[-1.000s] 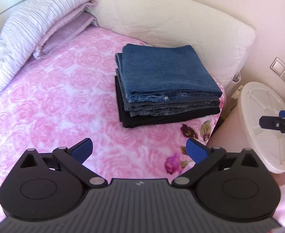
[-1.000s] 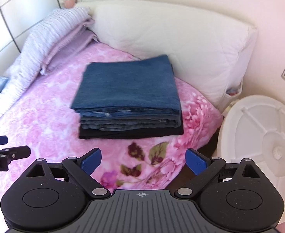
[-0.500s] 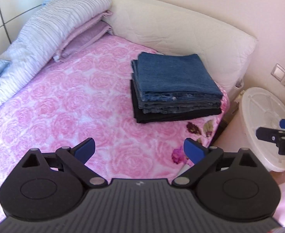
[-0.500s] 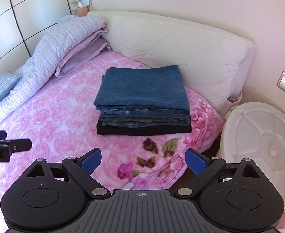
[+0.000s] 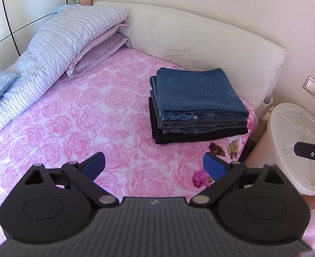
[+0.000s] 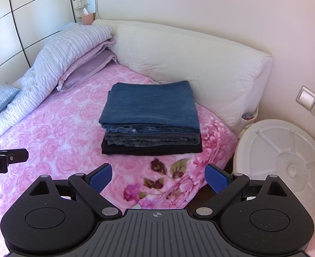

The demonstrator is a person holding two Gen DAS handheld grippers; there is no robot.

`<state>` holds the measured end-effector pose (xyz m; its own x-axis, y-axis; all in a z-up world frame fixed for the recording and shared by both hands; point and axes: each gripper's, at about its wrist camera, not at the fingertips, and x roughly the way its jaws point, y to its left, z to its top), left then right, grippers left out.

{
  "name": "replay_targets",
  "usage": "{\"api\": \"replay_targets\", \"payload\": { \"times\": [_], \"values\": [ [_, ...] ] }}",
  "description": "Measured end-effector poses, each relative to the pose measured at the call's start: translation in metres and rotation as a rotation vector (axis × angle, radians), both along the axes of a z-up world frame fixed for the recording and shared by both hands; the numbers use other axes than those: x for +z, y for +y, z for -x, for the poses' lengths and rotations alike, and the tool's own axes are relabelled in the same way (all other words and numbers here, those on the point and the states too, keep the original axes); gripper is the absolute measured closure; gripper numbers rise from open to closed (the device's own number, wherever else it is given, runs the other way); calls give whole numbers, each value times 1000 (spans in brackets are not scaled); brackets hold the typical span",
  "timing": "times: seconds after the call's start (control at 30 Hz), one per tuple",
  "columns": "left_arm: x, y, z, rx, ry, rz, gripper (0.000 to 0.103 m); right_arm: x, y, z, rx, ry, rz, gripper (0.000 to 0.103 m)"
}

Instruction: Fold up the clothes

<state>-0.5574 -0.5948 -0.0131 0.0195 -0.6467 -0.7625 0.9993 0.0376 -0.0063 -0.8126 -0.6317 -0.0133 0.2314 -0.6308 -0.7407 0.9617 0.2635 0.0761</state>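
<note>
I have both claws off the work. My left gripper (image 5: 153, 163) hangs above the pink blanket (image 5: 88, 111) with its fingers spread wide and nothing between them, and my right gripper (image 6: 158, 176) sits the same way, wide and empty, over the bed's corner near the flower print.

The stack of folded clothes (image 6: 152, 117) lies on the blanket close to the cream headboard cushion (image 6: 189, 62): a blue denim piece on top, more denim under it, a black piece at the bottom. Neither claw touches it. I see no loose garment in either view, so I judge the folding is done or nearly so.

The risks I see from here are these. The stack sits near the bed's corner, just beside the drop toward the white round lid (image 6: 286, 162); a careless sweep of the right claw could nudge it over. The top layers overhang the black one slightly, so a bump from the side might slide them askew. The plush blanket could also snag an open finger.
</note>
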Motion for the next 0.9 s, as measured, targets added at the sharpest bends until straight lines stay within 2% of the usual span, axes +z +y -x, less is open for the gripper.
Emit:
{"api": "replay_targets", "payload": {
  "times": [0.9],
  "values": [
    [-2, 16, 19, -73, -14, 0, 7, 9, 21, -2, -9, 13, 7, 7]
  ]
}}
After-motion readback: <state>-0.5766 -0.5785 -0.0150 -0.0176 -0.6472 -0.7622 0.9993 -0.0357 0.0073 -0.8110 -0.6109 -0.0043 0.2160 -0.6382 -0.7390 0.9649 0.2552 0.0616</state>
